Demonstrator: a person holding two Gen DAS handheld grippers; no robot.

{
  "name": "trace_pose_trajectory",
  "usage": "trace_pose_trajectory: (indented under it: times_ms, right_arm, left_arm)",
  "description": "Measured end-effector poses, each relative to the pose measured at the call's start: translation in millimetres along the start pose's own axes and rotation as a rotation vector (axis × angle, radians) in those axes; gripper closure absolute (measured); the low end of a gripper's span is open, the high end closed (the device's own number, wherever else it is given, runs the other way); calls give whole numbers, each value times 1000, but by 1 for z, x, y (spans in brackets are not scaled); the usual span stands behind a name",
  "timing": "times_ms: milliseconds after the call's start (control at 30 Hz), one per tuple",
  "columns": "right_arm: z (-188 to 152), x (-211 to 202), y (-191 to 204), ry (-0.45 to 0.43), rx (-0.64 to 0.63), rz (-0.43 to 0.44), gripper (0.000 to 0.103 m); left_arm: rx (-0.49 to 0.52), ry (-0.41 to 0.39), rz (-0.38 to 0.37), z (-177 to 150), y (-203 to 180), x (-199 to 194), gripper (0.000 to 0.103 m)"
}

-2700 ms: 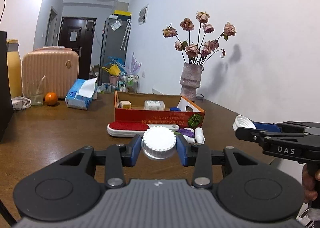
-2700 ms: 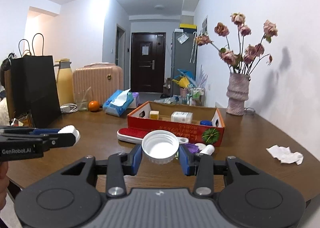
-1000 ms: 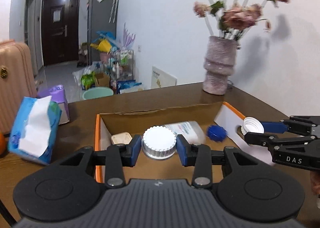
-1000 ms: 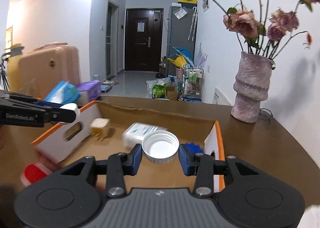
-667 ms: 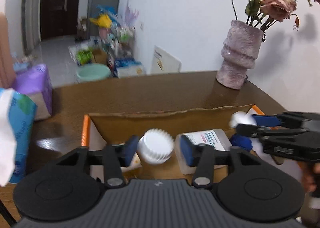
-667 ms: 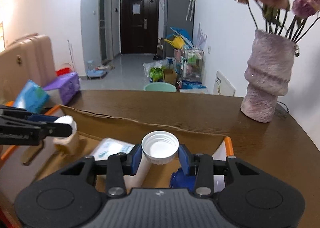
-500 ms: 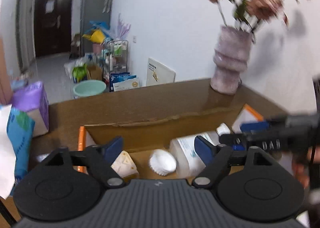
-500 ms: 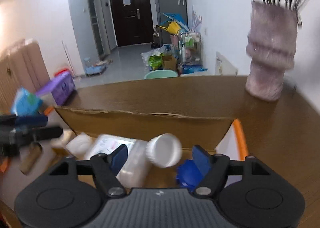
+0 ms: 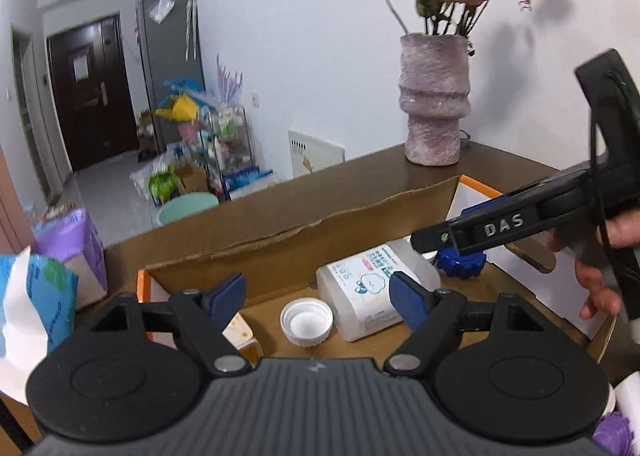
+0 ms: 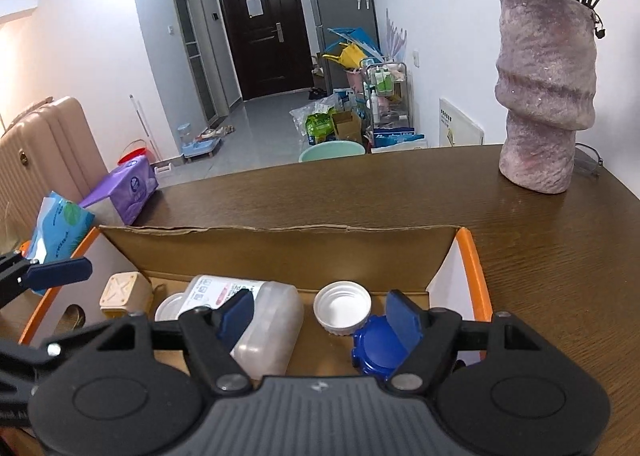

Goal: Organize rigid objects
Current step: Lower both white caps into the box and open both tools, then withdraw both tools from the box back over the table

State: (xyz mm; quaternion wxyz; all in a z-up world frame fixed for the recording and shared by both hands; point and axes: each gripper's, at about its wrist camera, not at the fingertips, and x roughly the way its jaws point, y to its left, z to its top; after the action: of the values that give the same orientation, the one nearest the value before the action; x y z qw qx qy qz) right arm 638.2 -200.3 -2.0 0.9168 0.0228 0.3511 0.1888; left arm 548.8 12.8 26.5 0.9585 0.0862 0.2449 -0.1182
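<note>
Left gripper (image 9: 318,294) hangs wide apart, holding nothing, over the cardboard box (image 9: 304,232) on the tabletop (image 10: 400,192); one white cap (image 9: 307,321) lies mouth-up beside the plastic bottle (image 9: 372,288); right gripper (image 10: 320,314) is equally spread and empty; another white cap (image 10: 342,306) touches the blue cap (image 10: 376,348).
</note>
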Motion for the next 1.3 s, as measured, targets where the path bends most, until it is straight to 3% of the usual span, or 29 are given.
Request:
trace_pose_trajectory:
  times_ms: [200, 267, 333, 400, 467, 567, 633, 733, 867, 1033, 1300]
  right_arm:
    - [-2, -5, 3, -36, -14, 25, 31]
    - [-2, -8, 4, -59, -11, 22, 31]
    - [-2, -7, 5, -57, -12, 34, 31]
    - [-3, -10, 5, -61, -11, 25, 31]
    - [-8, -26, 11, -129, -22, -52, 30]
    - [-22, -62, 23, -252, -27, -145, 13]
    - [-29, -84, 28, -289, -19, -137, 13]
    - [-41, -115, 37, -275, -29, -94, 13]
    - [-76, -159, 53, -280, -75, -76, 12]
    - [-124, -212, 70, -283, -121, -63, 11]
    - [-208, -284, 93, -342, -82, -102, 3]
  left_arm:
    - [-16, -84, 34, 0, 0, -8, 18]
    - [-37, -88, 23, 3, 4, -6, 7]
    - [-56, -107, 4, 4, 10, -10, 6]
    - [-104, -162, 50, 2, 14, -25, 6]
    - [-160, -164, 86, 0, 16, -42, 6]
    - [-189, -181, 103, -5, 13, -78, 3]
    - [-168, -197, 133, -9, 6, -104, 3]
    - [-156, -177, 186, -17, -8, -139, 2]
    - [-167, -117, 262, -35, -26, -176, 0]
    - [-269, -121, 183, -70, -39, -229, 0]
    - [-259, -182, 217, -129, -72, -315, 0]
